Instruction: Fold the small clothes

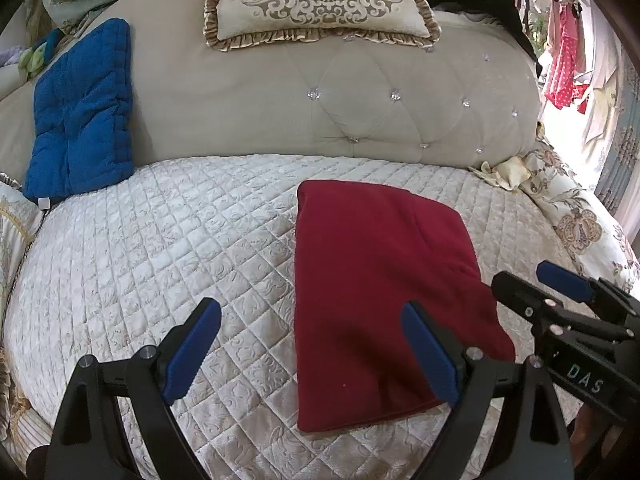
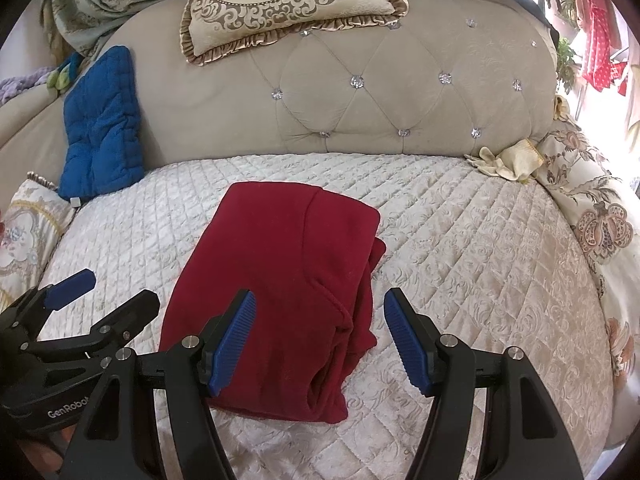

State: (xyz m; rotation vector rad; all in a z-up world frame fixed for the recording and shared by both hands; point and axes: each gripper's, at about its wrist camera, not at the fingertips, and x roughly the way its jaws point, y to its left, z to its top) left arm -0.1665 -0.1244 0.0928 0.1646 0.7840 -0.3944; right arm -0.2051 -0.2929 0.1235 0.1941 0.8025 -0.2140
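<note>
A dark red garment (image 1: 376, 288) lies folded into a neat rectangle on the quilted white seat cover (image 1: 160, 248). In the right wrist view the red garment (image 2: 280, 280) shows layered edges along its right side. My left gripper (image 1: 316, 320) hovers open over the garment's near left edge, nothing between its blue pads. My right gripper (image 2: 320, 312) is open too, above the garment's near right corner, holding nothing. Each gripper shows at the edge of the other's view: the right gripper (image 1: 532, 280) and the left gripper (image 2: 116, 292).
A blue quilted cushion (image 1: 84, 120) leans against the tufted beige backrest (image 1: 360, 92) at the left. An ornate frilled pillow (image 1: 320, 0) sits on top of the backrest. Pale gloves (image 2: 508, 158) lie at the right back corner beside a floral armrest cover (image 2: 600, 220).
</note>
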